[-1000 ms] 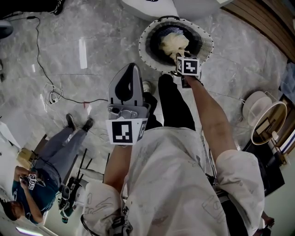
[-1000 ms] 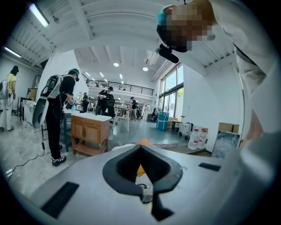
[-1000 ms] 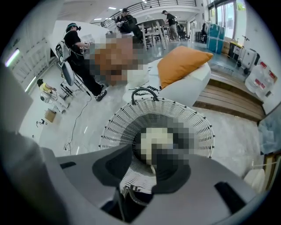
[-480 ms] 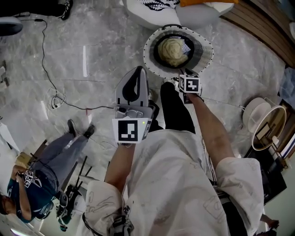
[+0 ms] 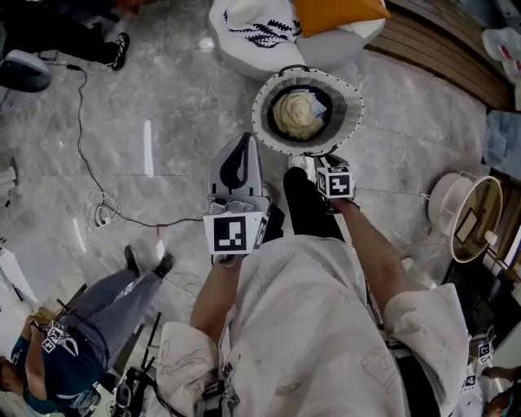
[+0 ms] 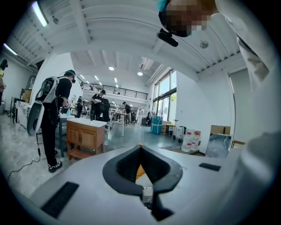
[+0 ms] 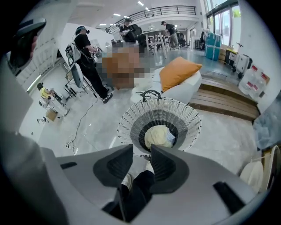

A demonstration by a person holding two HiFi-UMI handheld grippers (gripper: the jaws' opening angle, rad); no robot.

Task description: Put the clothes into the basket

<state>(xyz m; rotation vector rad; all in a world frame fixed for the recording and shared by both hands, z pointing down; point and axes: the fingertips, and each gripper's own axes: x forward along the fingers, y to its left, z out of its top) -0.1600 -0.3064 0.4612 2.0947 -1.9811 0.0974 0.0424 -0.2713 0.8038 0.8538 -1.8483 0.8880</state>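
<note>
The white wire basket (image 5: 352,106) stands on the marble floor in front of my feet, with a cream garment (image 5: 297,114) bunched in its dark bottom. In the right gripper view the basket (image 7: 127,121) and the garment (image 7: 158,136) lie just beyond the jaws. My right gripper (image 5: 329,163) hangs over the basket's near rim, pointing steeply down. It (image 7: 141,151) is open; its jaws have just been closing a little, with nothing between them. My left gripper (image 5: 243,140) is held level to the left of the basket, its tips (image 6: 140,147) shut together on nothing.
A white beanbag with an orange cushion (image 5: 335,12) sits behind the basket, beside a wooden platform (image 5: 444,49). A black cable (image 5: 98,213) trails across the floor at left. A person (image 5: 81,342) stands at lower left. Round white containers (image 5: 468,213) stand at right.
My right gripper has drawn back from over the garment to the basket's near rim and risen. The garment now lies free in the basket. The left gripper has lifted slightly.
</note>
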